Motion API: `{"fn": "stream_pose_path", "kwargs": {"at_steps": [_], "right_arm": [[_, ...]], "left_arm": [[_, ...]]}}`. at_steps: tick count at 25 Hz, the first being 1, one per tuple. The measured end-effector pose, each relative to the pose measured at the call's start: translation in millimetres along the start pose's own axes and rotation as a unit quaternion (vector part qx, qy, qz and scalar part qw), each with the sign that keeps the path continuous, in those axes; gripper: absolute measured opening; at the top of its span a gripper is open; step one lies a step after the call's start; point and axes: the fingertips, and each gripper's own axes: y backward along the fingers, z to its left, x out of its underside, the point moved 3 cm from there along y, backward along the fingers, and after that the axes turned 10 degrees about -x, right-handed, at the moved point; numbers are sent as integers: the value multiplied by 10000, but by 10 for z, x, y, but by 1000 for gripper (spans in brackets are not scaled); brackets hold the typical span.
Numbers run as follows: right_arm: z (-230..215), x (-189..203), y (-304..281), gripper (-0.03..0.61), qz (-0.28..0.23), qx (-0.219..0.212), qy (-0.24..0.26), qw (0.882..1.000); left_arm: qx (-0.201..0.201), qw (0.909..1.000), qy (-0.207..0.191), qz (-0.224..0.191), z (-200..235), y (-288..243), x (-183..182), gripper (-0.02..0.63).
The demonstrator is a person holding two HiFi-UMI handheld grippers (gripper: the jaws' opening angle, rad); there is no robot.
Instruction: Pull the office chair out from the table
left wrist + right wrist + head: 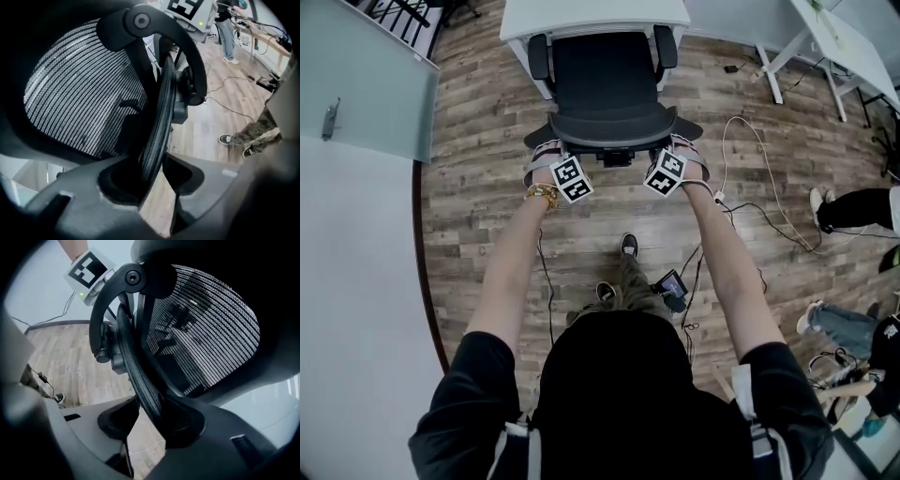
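The left gripper (157,168) and right gripper (150,418) are each pinching the backrest's near rim. The chair (605,84) is sitting with its seat's far edge at the table (595,14), seemingly mostly out, with more pulling nearer remaining.

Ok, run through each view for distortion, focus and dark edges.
Head view: sharp, evenly lit, floor planks bowed by the wide lens. Left gripper view: strong fisheye, black corners, chair backrest mesh crisp, near jaws soft. Right gripper view: same vignette, same soft jaws.
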Motion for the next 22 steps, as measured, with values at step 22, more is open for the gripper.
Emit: {"fn": "stream_pose_path", "kwargs": {"at_steps": [22], "right_arm": [[763, -22, 322, 146, 119, 22, -143, 9998]], "left_arm": [[46, 9997, -181, -167, -437, 535, 241, 172]]}}
